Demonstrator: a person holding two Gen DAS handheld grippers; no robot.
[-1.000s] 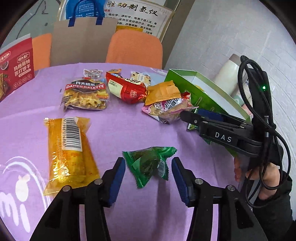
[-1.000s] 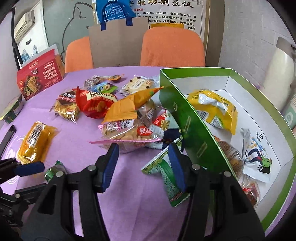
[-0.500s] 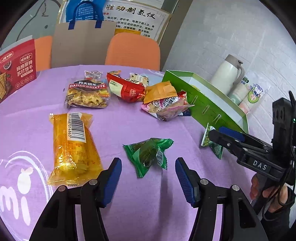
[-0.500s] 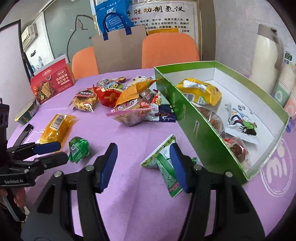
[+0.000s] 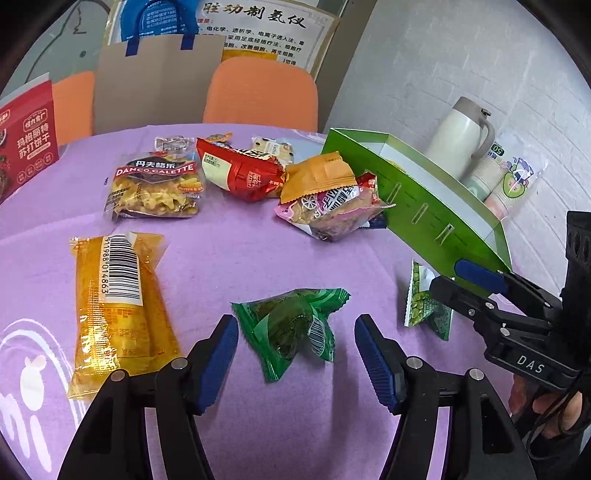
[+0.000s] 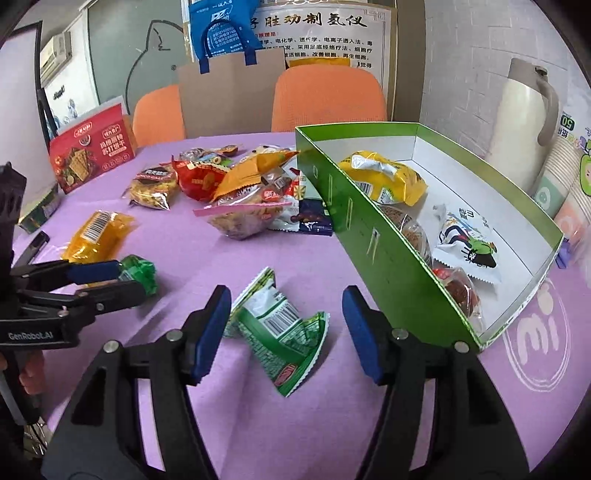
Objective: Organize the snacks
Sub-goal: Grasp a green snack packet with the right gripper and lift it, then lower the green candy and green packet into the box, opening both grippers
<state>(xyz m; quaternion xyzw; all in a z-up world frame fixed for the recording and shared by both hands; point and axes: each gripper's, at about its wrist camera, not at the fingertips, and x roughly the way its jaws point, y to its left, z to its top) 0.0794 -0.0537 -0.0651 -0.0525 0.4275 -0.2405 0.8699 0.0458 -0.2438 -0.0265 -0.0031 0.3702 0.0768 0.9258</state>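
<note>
Premises: office break or meeting room. Evidence: laminated wall notice [image 6: 314,33], orange chairs [image 6: 328,99], thermos flask [image 6: 524,125], sleeve of paper cups [image 5: 506,184], purple-covered table [image 6: 229,258].

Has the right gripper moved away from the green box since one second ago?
Yes. In the left wrist view the right gripper has drawn back from the pile of snacks beside the green box toward the green pea packet.

Green box [image 6: 373,236] wall blocks right; bare purple cloth [image 6: 207,258] left of pea packet [image 6: 280,332].
</note>
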